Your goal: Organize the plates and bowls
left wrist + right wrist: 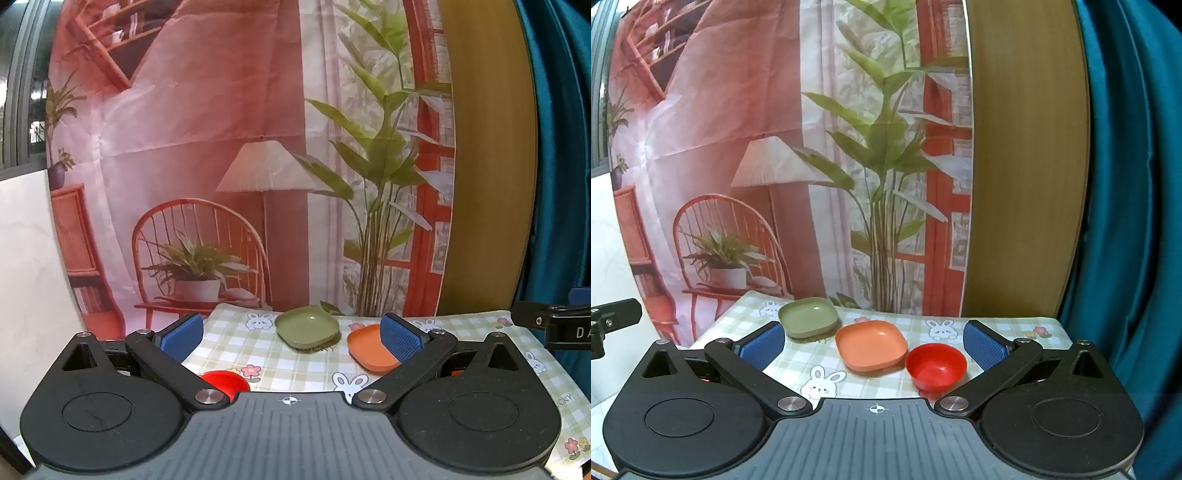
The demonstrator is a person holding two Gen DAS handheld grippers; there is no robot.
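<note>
A green square plate [307, 325] [808, 316] sits at the far side of the checked tablecloth. An orange square plate [369, 350] [871, 344] lies nearer and to its right, partly behind my left gripper's right pad in the left wrist view. A red bowl [936, 365] stands right of the orange plate. Another red bowl [225, 382] peeks out near my left gripper's base. My left gripper [291, 338] hangs open above the table with nothing between its blue pads. My right gripper [873, 345] is open too, held above the orange plate.
The checked tablecloth [295, 369] [942, 328] with rabbit prints covers a small table. A printed backdrop [240, 166] hangs behind it, with a wooden panel [1023, 166] and a teal curtain [1126, 184] to the right. Part of the other gripper shows at each frame's edge.
</note>
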